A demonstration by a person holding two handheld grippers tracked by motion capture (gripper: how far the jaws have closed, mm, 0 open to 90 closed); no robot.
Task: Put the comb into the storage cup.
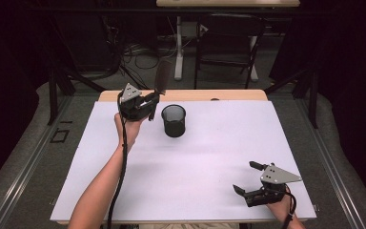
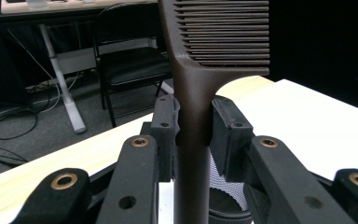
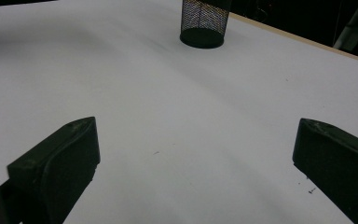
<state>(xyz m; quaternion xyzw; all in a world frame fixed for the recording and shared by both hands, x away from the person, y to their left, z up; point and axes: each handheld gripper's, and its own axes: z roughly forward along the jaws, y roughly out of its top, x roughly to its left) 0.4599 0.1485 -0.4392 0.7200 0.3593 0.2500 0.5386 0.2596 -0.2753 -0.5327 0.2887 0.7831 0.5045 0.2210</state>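
- My left tool [image 1: 148,102] had the brown comb [image 2: 193,88] clamped by its handle, upright, just left of the mesh cup [image 1: 174,120] at the counter's [image 1: 209,157] far side.
- My right tool [image 1: 247,177] sat wide open and empty, near right.

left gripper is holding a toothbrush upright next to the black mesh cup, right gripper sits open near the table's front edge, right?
Not quite: the left gripper grips a dark comb, not a toothbrush; the left gripper view shows its teeth. The mesh cup and open right gripper are as you say.

Table sheet [image 1: 195,157] brightly lit, surroundings dark; soft shadows; slight grain.
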